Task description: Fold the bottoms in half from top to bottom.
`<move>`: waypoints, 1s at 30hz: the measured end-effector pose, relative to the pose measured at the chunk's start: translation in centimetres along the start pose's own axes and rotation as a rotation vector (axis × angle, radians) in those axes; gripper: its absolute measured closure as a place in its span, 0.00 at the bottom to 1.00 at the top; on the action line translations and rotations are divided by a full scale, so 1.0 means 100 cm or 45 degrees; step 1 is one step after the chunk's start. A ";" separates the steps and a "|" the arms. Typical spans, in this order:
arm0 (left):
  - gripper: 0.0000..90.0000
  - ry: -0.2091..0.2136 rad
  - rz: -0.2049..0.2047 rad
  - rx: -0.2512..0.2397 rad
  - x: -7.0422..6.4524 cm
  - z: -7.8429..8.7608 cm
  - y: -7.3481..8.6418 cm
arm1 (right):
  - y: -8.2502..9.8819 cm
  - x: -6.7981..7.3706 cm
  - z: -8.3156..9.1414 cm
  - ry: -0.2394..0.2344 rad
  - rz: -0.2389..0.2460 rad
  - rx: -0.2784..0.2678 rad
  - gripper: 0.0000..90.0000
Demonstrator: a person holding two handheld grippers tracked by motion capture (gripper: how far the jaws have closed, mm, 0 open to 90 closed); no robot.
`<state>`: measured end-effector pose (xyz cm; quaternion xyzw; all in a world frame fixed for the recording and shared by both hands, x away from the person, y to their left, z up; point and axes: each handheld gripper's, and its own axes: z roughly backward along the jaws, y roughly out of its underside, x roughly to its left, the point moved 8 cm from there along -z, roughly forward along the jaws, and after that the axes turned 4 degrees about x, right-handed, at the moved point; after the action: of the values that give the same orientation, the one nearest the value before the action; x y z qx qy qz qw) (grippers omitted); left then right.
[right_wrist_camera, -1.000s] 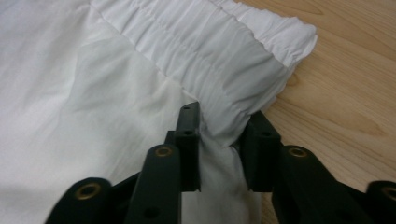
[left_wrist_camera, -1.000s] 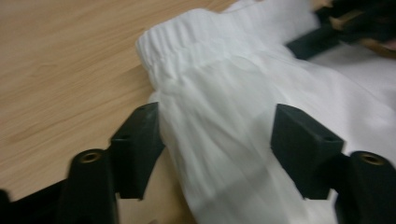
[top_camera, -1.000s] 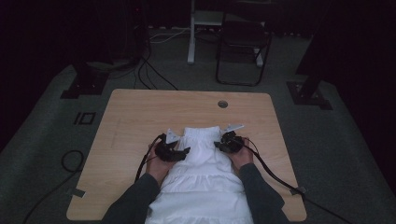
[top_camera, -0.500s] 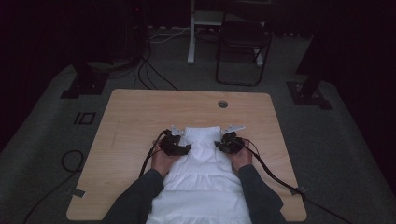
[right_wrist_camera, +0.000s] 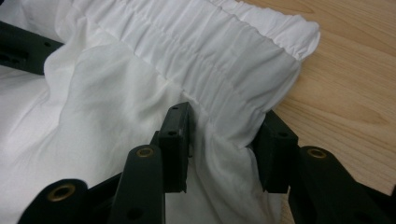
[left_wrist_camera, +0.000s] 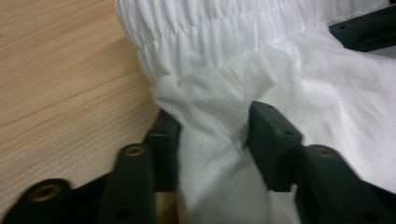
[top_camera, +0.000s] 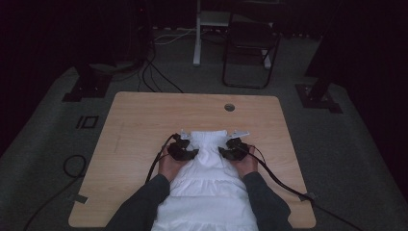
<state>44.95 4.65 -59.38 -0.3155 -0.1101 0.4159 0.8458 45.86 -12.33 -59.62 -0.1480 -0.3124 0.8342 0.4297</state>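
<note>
A white garment (top_camera: 207, 178) with a gathered, elasticated band lies on the wooden tabletop (top_camera: 144, 120), spread from the middle of the near edge toward the centre; its band end points away from the person, and its lower tiers run off past the near edge. A round hole (top_camera: 229, 107) marks the tabletop near the far edge, right of centre.

Left gripper (top_camera: 183, 150): held at the garment's left side, just below the band. In the left gripper view (left_wrist_camera: 212, 128) a bunched fold of the white cloth sits between the two black jaws, which have just been closing; both pads appear to press on the fold, though the cloth hides part of the contact.

Right gripper (top_camera: 234, 149): held at the garment's right side, level with the left one. In the right gripper view (right_wrist_camera: 224, 135) the corner of the gathered band and the cloth beneath it lie between the jaws, which have just been opening; the fabric bulges against both pads.

Both hands rest on the cloth, dark sleeves (top_camera: 139, 207) entering from the near edge. A black cable (top_camera: 279, 180) trails from the right gripper across the near right corner.
</note>
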 end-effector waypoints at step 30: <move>0.92 -0.095 -0.171 -0.465 0.011 0.144 -0.155 | -0.145 -0.030 0.146 0.015 0.015 -0.521 0.92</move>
<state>49.03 4.83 -38.58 -0.4399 -0.2359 0.3430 0.7957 49.12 -14.17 -39.18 -0.2390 -0.4721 0.7548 0.3877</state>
